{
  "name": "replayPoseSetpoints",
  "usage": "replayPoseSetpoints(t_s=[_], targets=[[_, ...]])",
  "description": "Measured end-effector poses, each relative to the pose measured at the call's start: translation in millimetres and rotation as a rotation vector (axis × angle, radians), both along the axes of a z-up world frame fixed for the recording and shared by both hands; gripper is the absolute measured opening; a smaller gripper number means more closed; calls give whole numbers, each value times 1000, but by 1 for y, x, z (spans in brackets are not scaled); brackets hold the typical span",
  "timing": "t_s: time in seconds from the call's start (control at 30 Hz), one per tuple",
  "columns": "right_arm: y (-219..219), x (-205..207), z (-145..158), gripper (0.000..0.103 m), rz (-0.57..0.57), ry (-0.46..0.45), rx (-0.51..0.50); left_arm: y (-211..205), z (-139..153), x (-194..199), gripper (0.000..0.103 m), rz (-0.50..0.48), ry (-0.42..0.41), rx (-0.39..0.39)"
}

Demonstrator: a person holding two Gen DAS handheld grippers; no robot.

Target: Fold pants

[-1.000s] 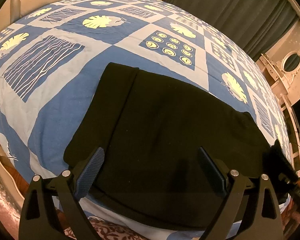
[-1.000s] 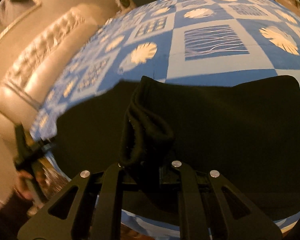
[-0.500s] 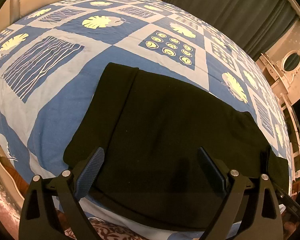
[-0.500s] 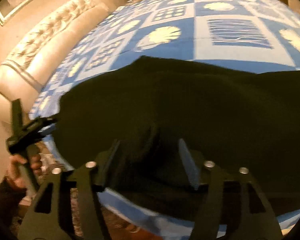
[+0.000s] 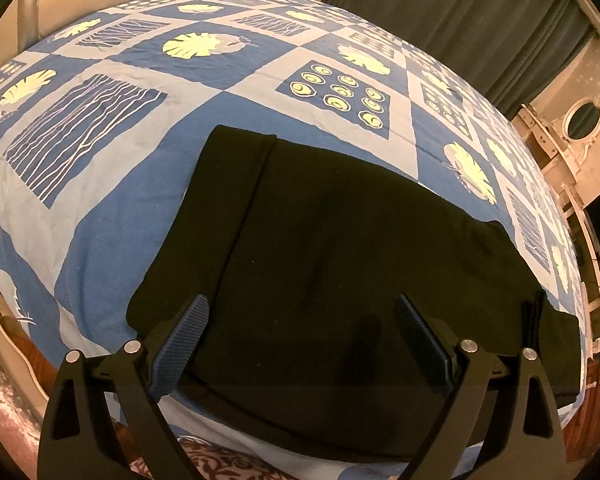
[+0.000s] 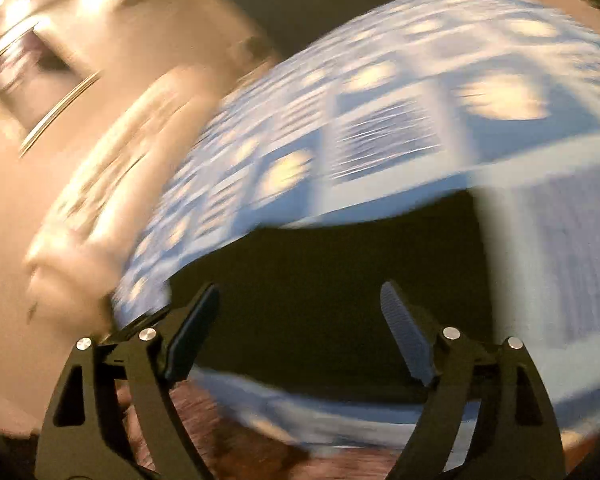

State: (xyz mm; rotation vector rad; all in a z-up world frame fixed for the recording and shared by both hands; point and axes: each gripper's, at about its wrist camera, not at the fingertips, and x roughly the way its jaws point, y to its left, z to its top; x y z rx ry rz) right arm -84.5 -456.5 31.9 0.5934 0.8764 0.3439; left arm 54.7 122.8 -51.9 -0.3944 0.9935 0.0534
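Note:
The black pants [image 5: 340, 248] lie folded flat on the blue patterned bedspread [image 5: 100, 208], close to the bed's near edge. A narrower strip of them shows along the left side, and a stacked fold edge [image 5: 534, 316] at the right. My left gripper [image 5: 300, 340] is open and empty, hovering just above the near part of the pants. In the right wrist view, which is motion-blurred, my right gripper [image 6: 300, 328] is open and empty above the black pants [image 6: 340, 264].
The bedspread [image 6: 420, 128] reaches far back. A padded headboard [image 6: 112, 168] is at the left of the right wrist view. Dark curtains [image 5: 460, 12] and a white dresser with an oval mirror [image 5: 584, 120] stand beyond the bed. Patterned floor [image 5: 220, 460] lies below the near edge.
My right gripper let go of the bunched pants fabric, opened, and swung away fast, so its view is blurred. It has left the left wrist view. My left gripper stayed still and open.

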Motion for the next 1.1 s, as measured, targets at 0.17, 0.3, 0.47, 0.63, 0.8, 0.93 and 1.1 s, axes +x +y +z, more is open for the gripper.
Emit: replayPoseSetpoints(t_s=[0.17,0.3,0.47,0.63,0.8,0.93,1.1], targets=[[-80,-16,-76,83,-154,194,174,-2,-1,0,93,-4,-3,13],[-71,-15,-115,76,-54,253,284,-4,-1,0,93,-11,-5,26],[-68,-14,-124,28,5,239,194,-6,-1,0,93,-16,-4,42],[-72,-10,-118,46,22,220,240,-6,-1,0,93,-16,-4,37],[-99,19,-99,71,-32,145,317,-6,-1,0,93,-13,-6,30],[-99,65,-109,71,-72,175,321,-7,-1,0,93,-21,-5,39],[-80,100,-119,28,-73,230,228,-6,-2,1,93,-26,-8,42]])
